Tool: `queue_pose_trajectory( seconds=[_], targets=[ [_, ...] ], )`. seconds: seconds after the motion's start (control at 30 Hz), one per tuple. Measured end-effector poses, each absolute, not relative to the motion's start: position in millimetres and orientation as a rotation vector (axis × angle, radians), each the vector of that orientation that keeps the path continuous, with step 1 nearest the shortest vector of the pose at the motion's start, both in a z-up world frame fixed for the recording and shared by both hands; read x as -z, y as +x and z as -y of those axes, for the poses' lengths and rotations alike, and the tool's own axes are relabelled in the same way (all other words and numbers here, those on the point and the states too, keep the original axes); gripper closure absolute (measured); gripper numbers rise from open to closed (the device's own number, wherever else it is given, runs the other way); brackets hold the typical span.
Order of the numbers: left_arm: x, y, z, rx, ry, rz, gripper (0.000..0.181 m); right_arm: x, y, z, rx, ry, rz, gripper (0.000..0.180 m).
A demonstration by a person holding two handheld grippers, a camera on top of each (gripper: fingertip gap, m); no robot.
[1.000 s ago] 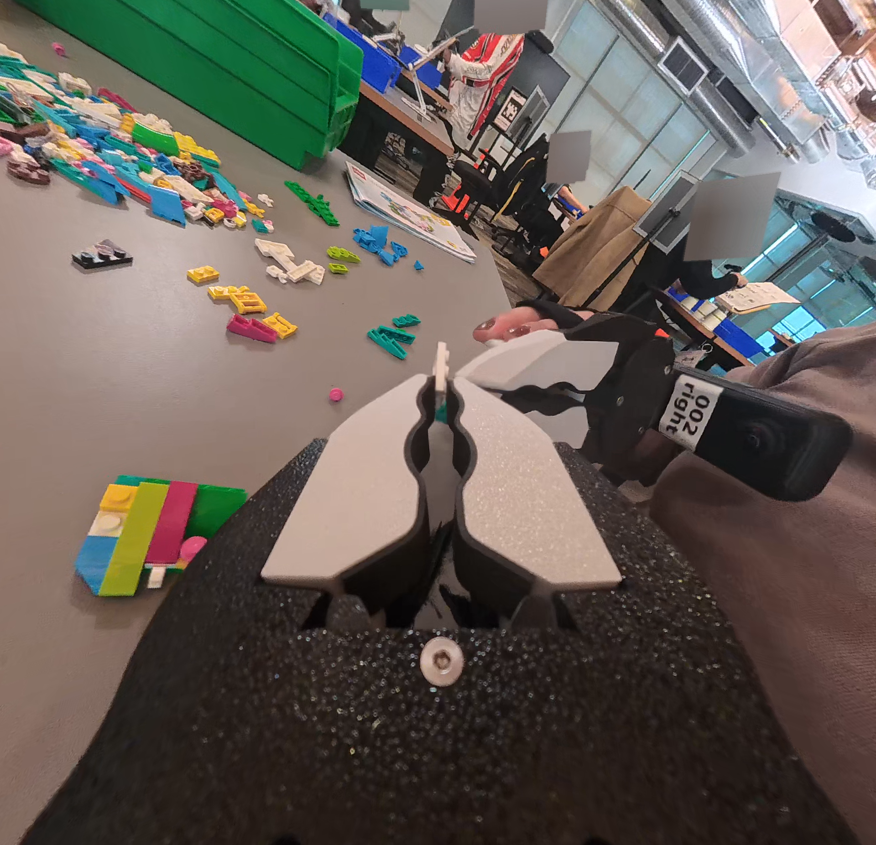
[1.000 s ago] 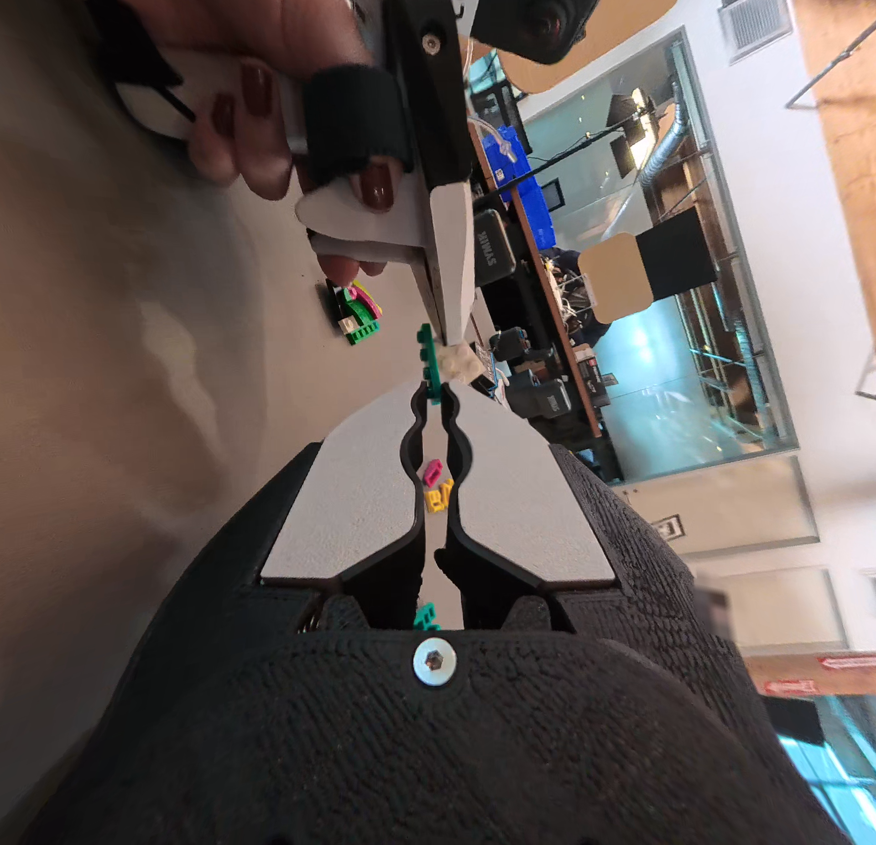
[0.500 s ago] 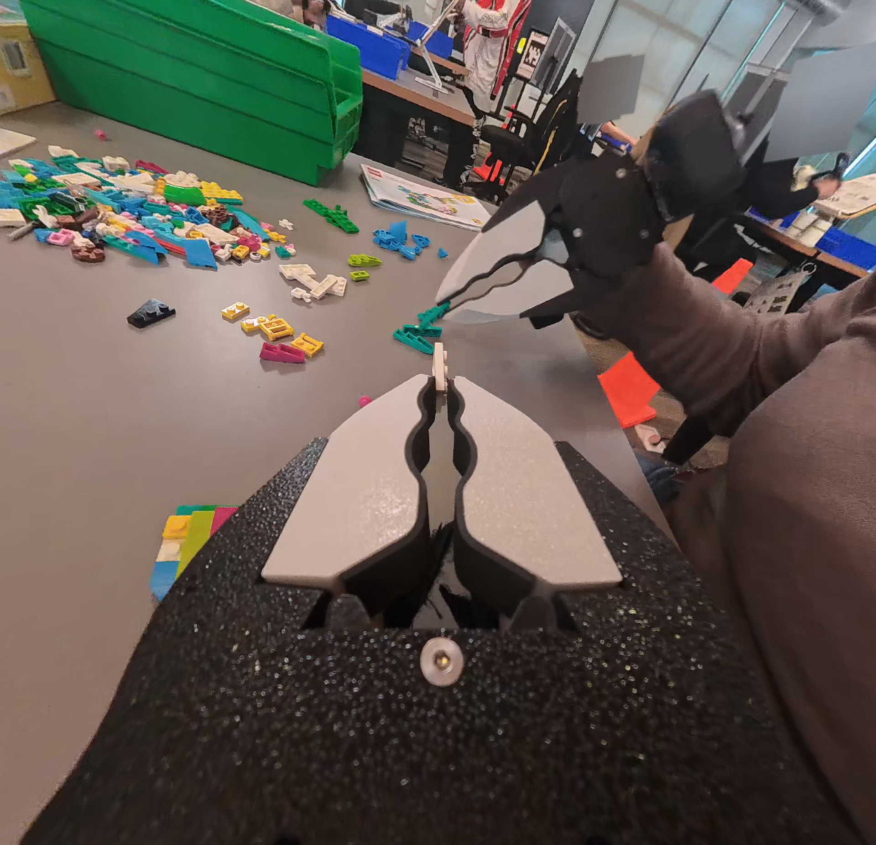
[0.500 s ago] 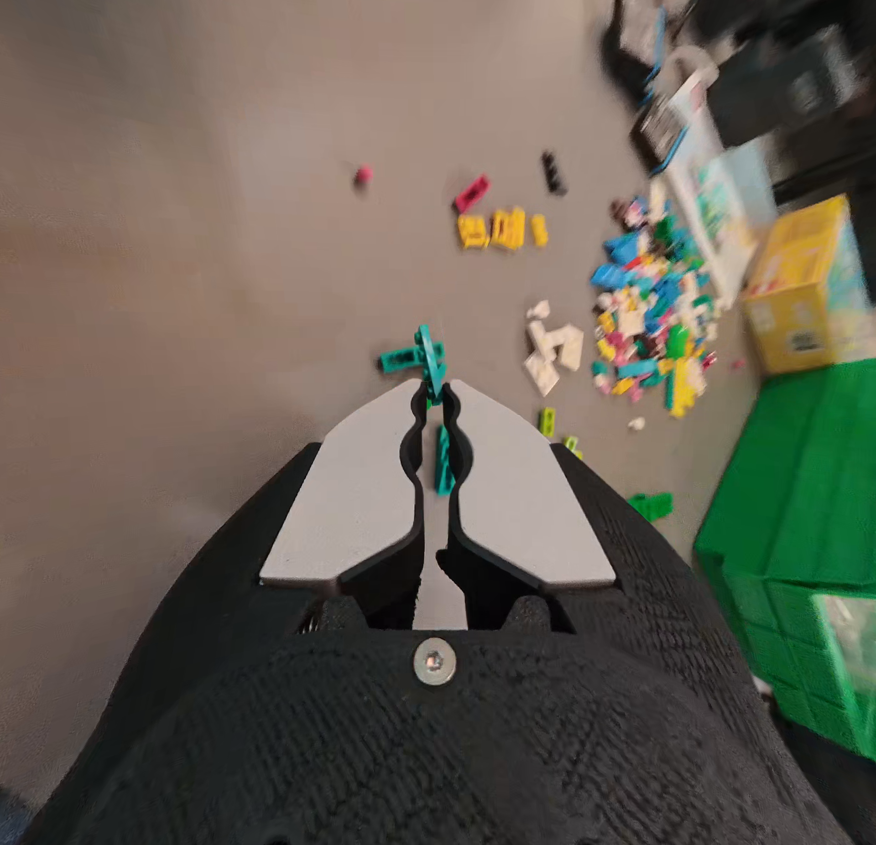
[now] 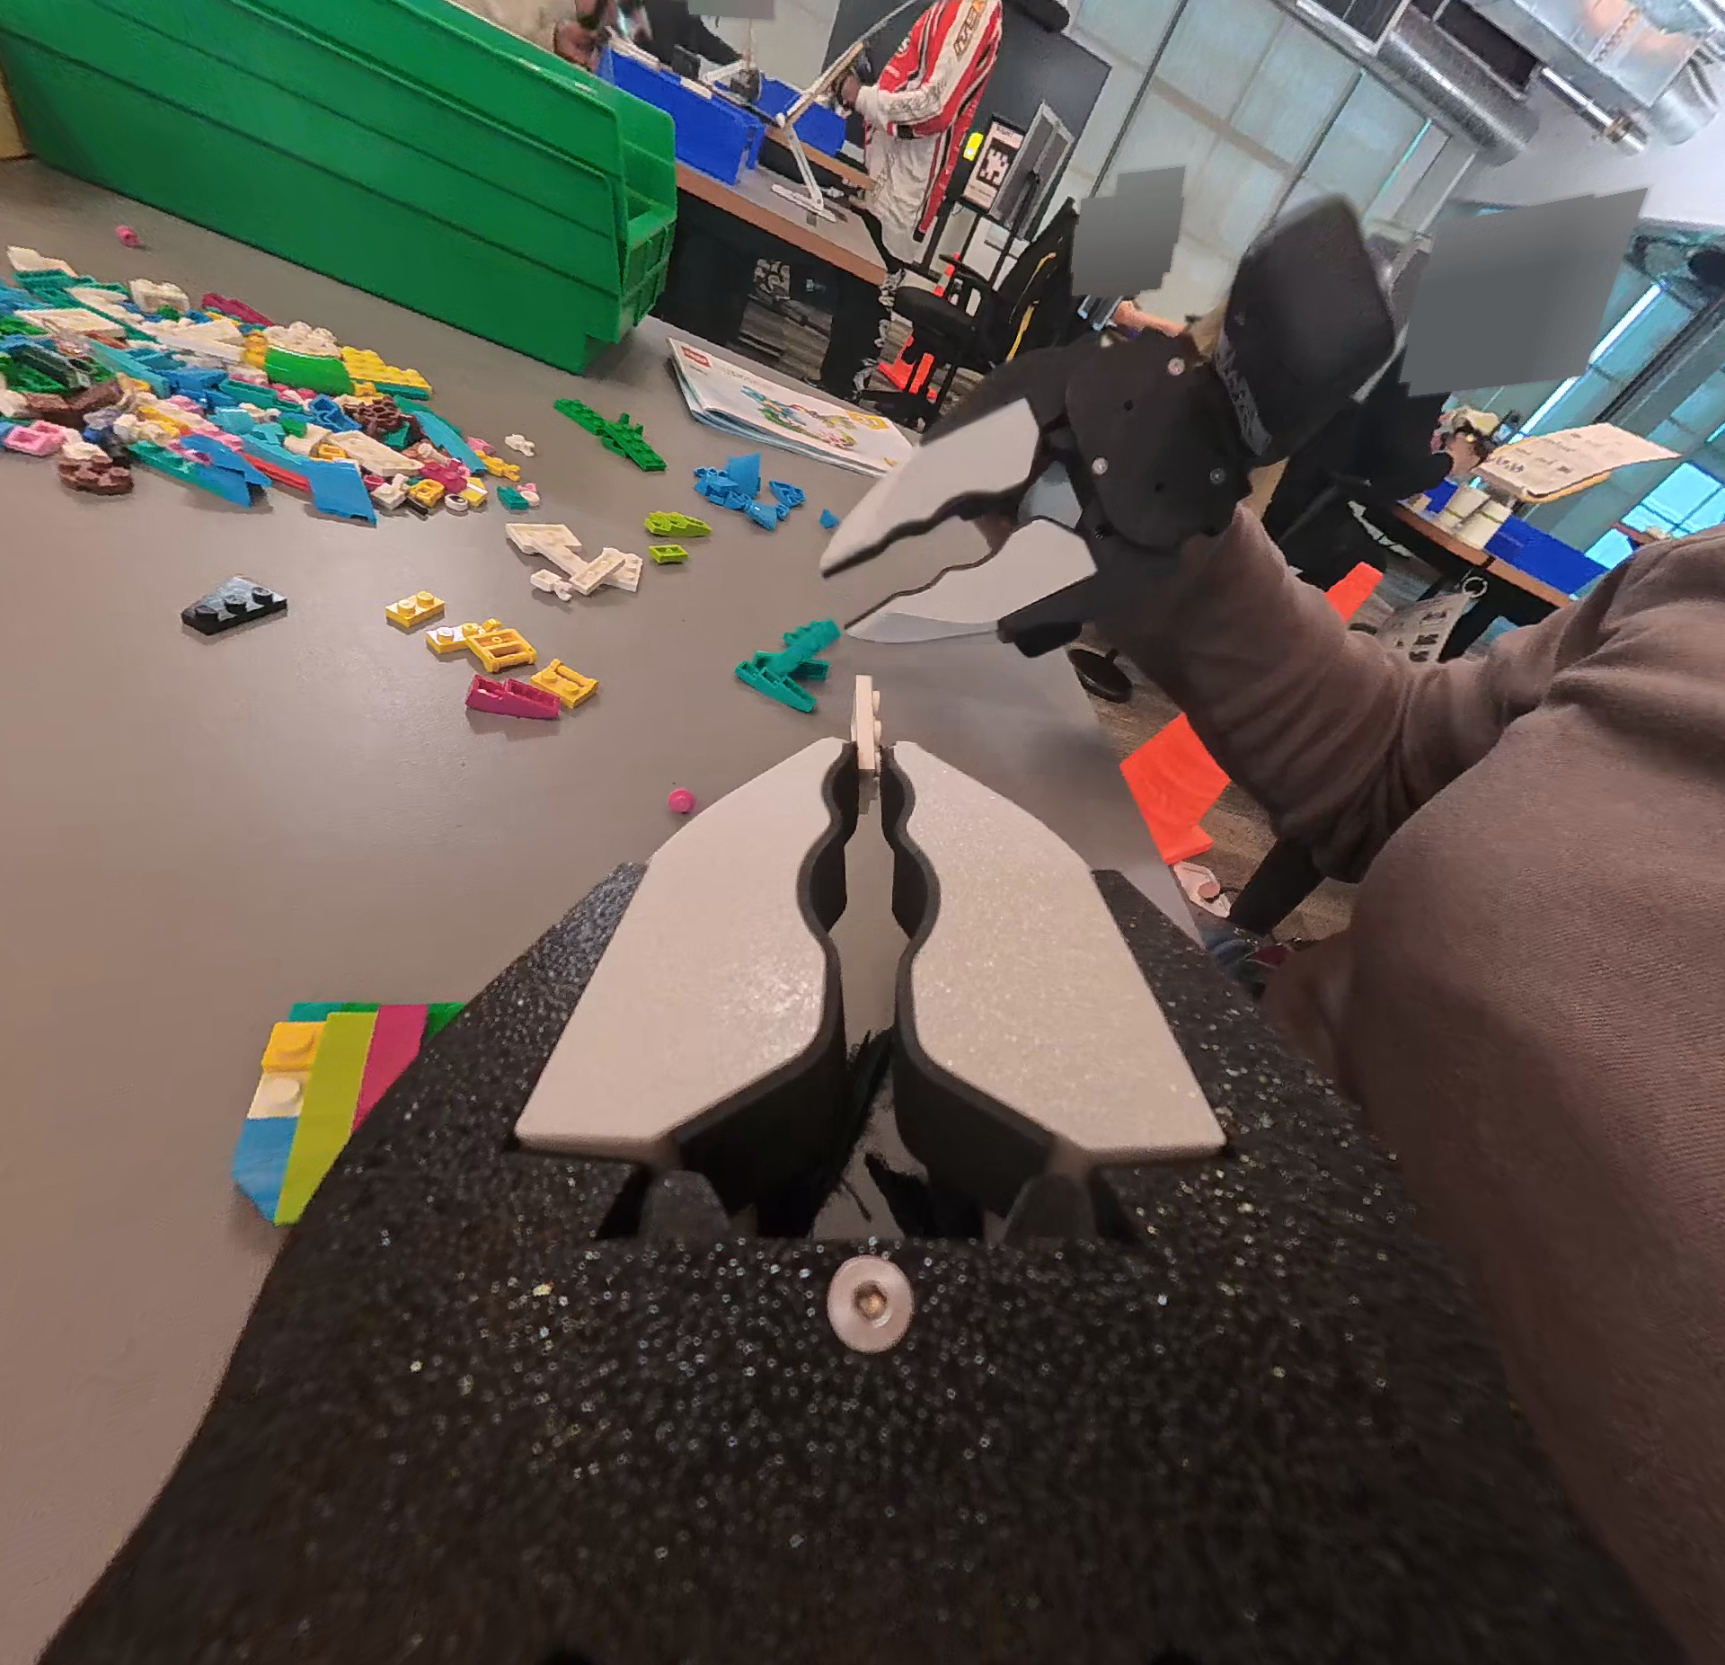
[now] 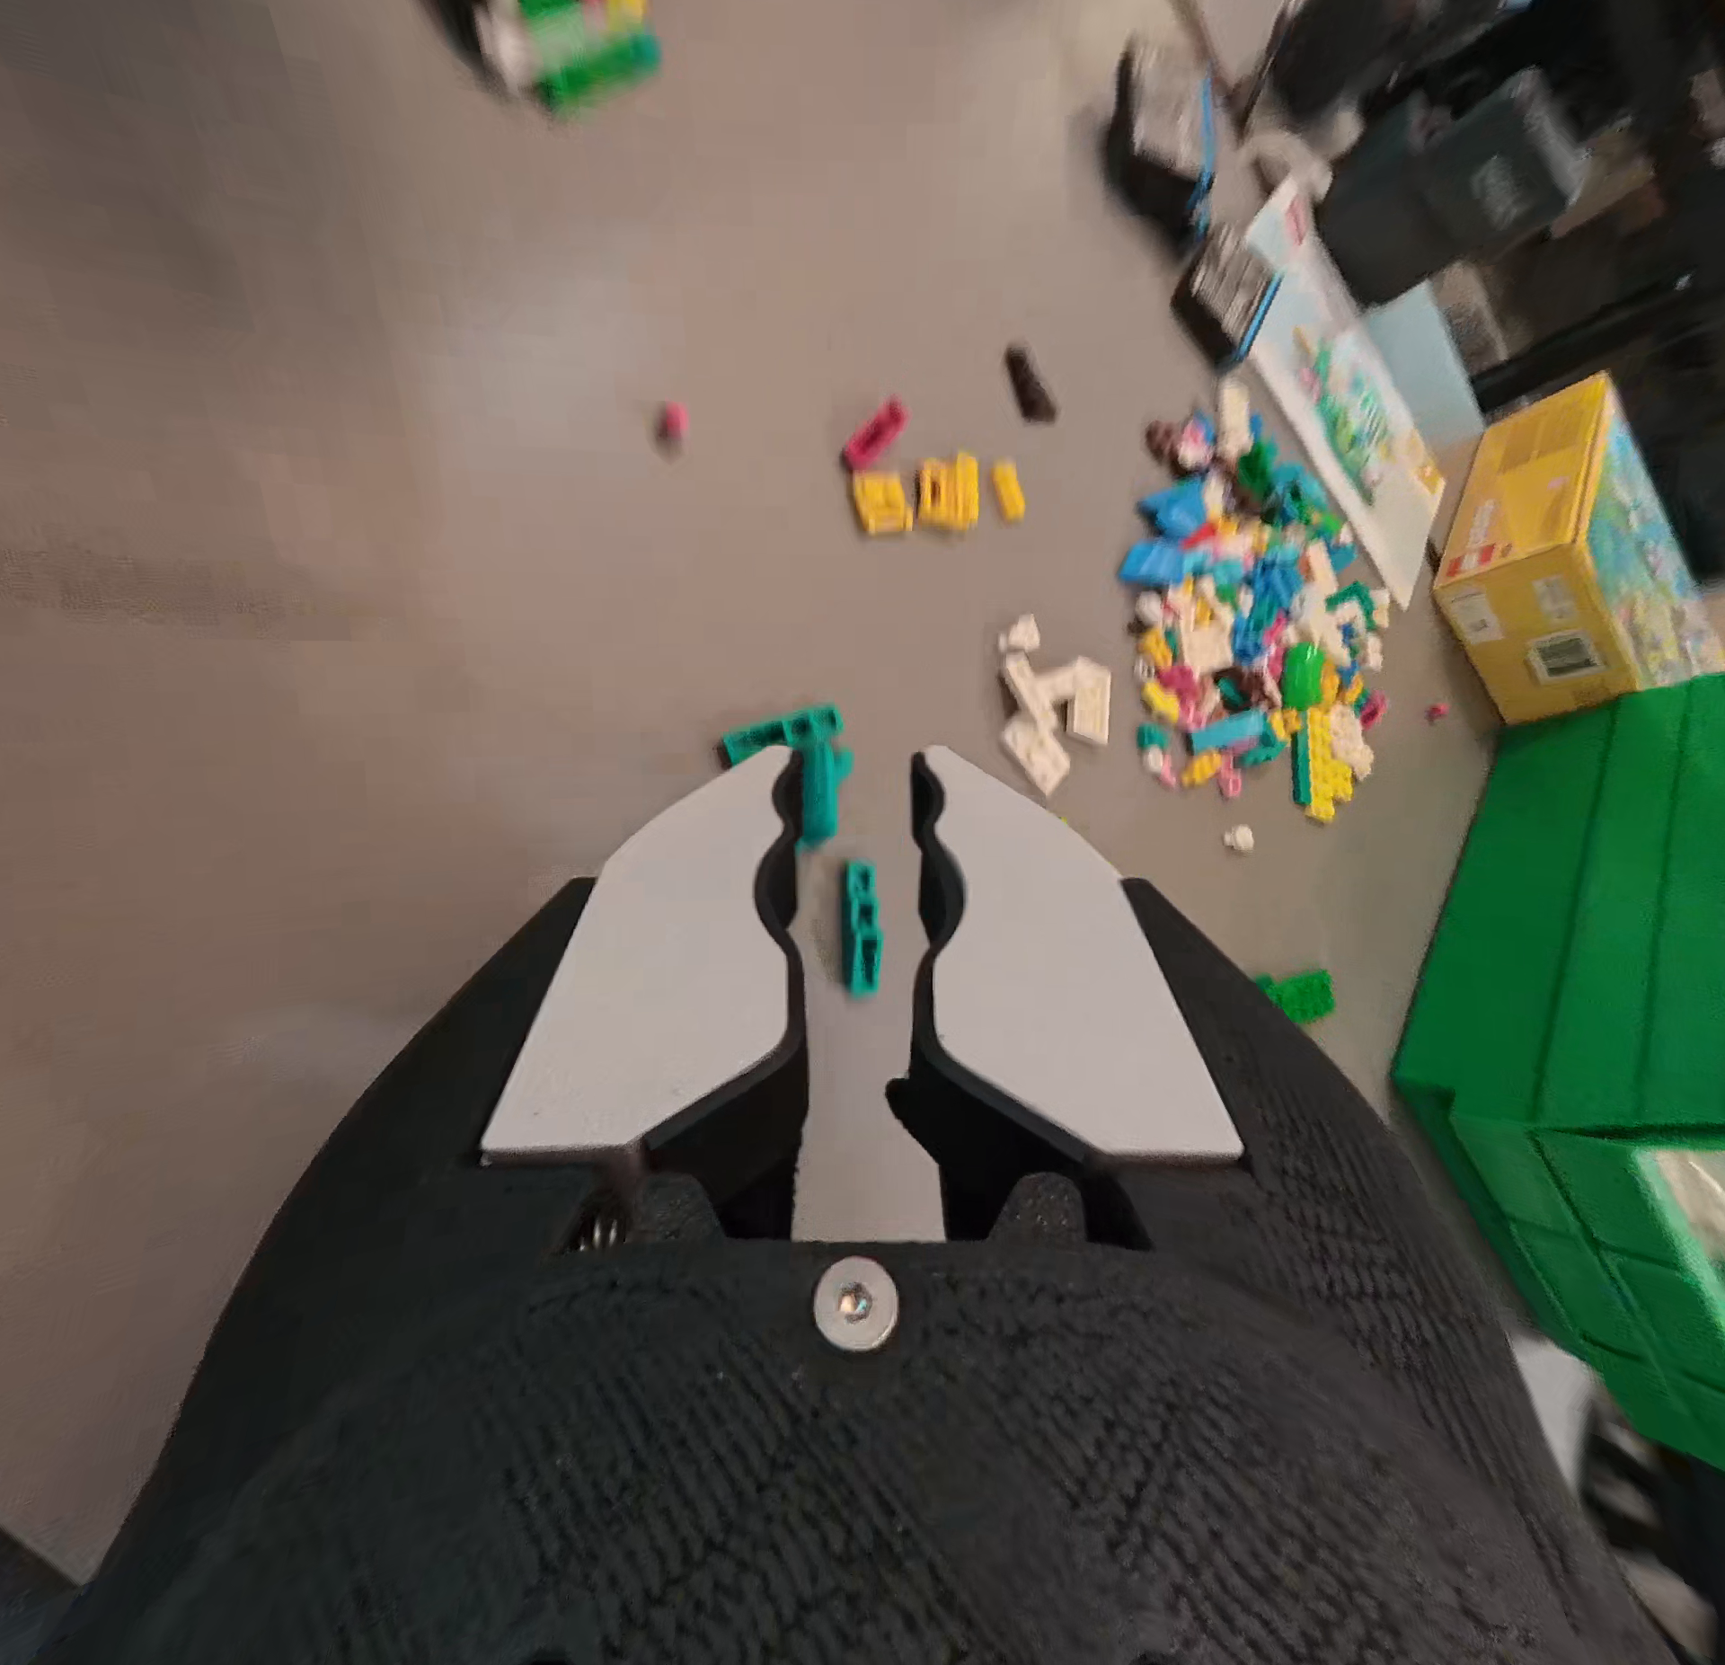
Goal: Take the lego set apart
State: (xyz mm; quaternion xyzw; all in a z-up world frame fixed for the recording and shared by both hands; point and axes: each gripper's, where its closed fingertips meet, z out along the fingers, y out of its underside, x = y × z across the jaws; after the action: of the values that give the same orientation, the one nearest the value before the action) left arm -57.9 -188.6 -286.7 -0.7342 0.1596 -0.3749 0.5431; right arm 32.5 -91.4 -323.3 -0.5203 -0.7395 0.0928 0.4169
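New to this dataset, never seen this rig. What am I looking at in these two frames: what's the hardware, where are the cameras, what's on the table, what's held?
No robot arm here: a person holds a hand-held two-finger gripper in each hand, each with a wide-angle camera looking forward along its fingers.

Left wrist view: the left gripper is shut on a small white lego piece sticking up from its tips. The right gripper shows farther off, open, above a group of teal pieces.

Right wrist view, which is blurred: the right gripper points down at the table, open, with those teal pieces at and between its fingers; whether it touches them I cannot tell.

On the grey table: a pile of loose lego pieces, small yellow pieces, a multicoloured striped lego plate, an instruction booklet, green bins and a yellow box.
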Motion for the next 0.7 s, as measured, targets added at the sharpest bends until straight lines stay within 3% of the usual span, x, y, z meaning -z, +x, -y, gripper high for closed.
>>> queue_pose_trajectory(
  seconds=[0.27, 0.43, 0.53, 0.6, 0.7],
  targets=[
    [277, -31, 210, 0.935, -1.65, -0.601, 0.177, 269, -18, 200, -1.193, -1.165, 1.779, 0.157],
    [280, -16, 220, 0.91, -1.635, -0.719, 0.177, 273, -25, 223, -1.245, -1.085, 1.84, 0.175],
    [281, -14, 220, 0.873, -1.623, -0.734, 0.176, 275, -22, 221, -1.267, -1.085, 1.876, 0.176],
    [281, -20, 210, 0.749, -1.626, -0.705, 0.16, 278, -24, 188, -1.1, -1.133, 1.836, 0.177],
    [278, -38, 199, 0.592, -1.634, -0.65, 0.149, 287, -20, 87, -0.669, -1.319, 1.659, 0.177]
  ],
)
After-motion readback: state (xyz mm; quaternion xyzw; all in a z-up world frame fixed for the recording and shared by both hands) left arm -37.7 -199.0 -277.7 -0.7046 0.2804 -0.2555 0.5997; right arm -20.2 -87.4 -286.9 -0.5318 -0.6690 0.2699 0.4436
